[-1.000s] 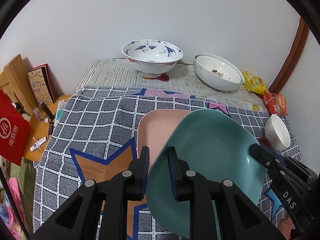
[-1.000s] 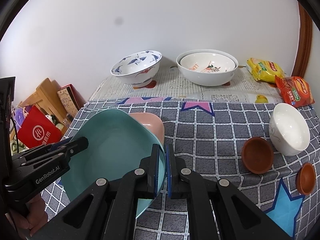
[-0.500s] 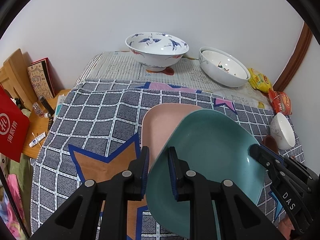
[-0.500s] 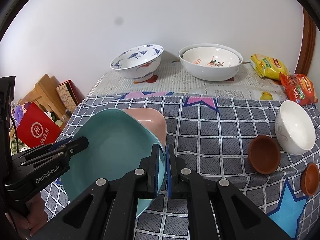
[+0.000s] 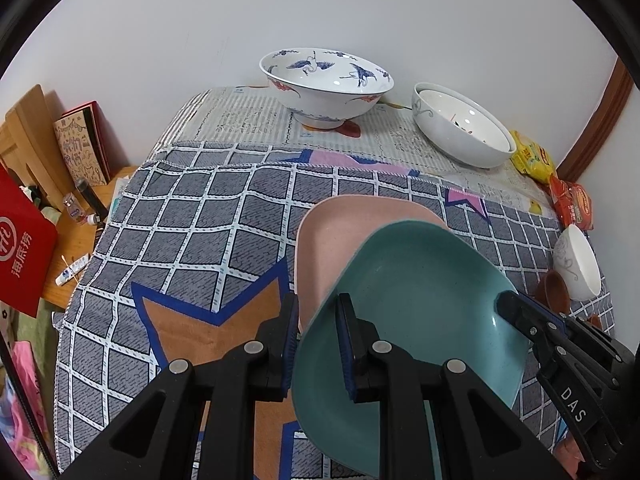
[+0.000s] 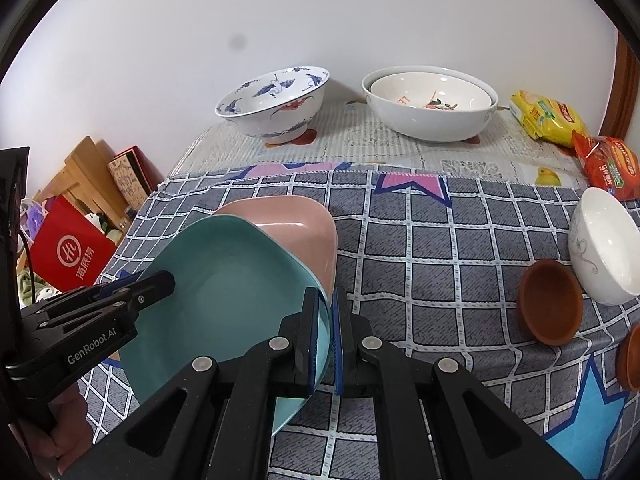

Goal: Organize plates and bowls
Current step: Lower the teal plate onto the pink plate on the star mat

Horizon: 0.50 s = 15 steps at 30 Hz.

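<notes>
A teal square plate (image 5: 420, 320) (image 6: 224, 280) is held tilted over a pink square plate (image 5: 340, 232) (image 6: 296, 224) that lies on the checked cloth. My left gripper (image 5: 318, 312) is shut on the teal plate's left rim; it also shows in the right wrist view (image 6: 160, 284). My right gripper (image 6: 326, 304) is shut on the plate's right rim; it also shows in the left wrist view (image 5: 508, 308). A blue-crane bowl (image 5: 324, 84) (image 6: 276, 100) and nested white bowls (image 5: 464, 128) (image 6: 432, 100) stand at the back.
A small white bowl (image 6: 604, 244) and two brown saucers (image 6: 548, 300) (image 6: 630, 356) sit at the right. Snack packets (image 6: 548, 116) lie at the back right. A red bag (image 5: 20, 240), books and small items are off the table's left edge.
Both grippers and the teal plate have moved forward and lower, so the teal plate covers more of the pink plate. The grips are unchanged.
</notes>
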Available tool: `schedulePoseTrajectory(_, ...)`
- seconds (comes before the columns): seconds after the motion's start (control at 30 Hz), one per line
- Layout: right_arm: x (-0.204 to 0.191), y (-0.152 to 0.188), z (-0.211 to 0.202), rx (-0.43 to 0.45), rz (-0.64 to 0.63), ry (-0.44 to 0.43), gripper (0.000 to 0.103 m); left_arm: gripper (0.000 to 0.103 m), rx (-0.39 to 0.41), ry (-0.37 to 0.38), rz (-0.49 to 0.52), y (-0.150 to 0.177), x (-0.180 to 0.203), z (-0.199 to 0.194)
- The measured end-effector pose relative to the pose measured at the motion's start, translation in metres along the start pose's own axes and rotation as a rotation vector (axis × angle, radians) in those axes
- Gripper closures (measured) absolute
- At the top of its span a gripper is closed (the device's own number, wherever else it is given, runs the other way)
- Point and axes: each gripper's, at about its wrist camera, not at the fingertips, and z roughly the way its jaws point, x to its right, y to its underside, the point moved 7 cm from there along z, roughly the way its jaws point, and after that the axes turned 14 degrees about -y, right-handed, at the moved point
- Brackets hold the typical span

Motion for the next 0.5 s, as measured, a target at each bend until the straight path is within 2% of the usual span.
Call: schedulePoseTrajectory(0.5,0.005,-0.032,0.009,0.032,-0.015,-0.01,0.096,0.085,0.037,-0.012,-0.008,-0.03,0.002,0.006)
